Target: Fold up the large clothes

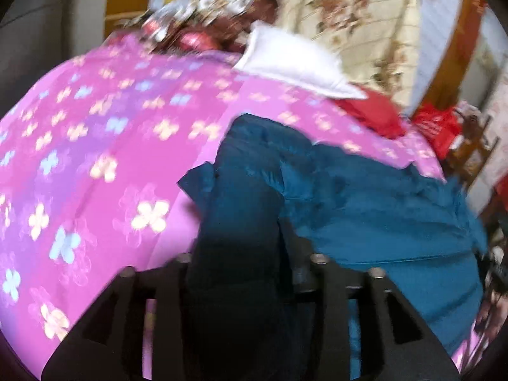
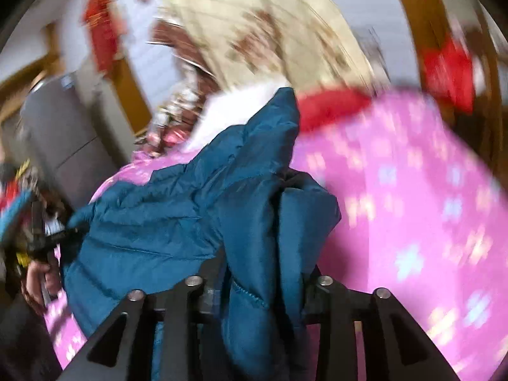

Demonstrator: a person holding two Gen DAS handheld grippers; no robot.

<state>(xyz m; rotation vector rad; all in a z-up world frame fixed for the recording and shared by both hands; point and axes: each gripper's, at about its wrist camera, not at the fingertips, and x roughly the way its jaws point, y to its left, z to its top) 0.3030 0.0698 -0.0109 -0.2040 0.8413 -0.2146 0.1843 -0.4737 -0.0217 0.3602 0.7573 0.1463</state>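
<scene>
Both views are smeared with motion blur, but the grips read clearly enough. The left gripper [image 1: 235,247] has its jaws drawn in narrow with a thick fold of the teal puffer jacket [image 1: 365,209] bunched between them, the fabric rising dark and tall right in front of the lens. From that pinch the jacket spreads out to the right across the pink flowered bedspread [image 1: 95,133], a quilted mass lying on the bed. Over on the other side, the right gripper [image 2: 270,254] is likewise clamped close on a wad of the same jacket [image 2: 165,216], stitched hem showing low in the pinch and the cloth standing up in a peak above the fingers. The bedspread [image 2: 412,190] fills the right side of that view. At the far left edge of the right wrist view a hand [image 2: 38,282] grips the other tool's handle, touching the jacket's far end. Beyond the jacket sit a white pillow [image 1: 295,63], a red cloth [image 1: 374,114] just beside it, and a cream floral quilt [image 1: 349,25] heaped behind.
</scene>
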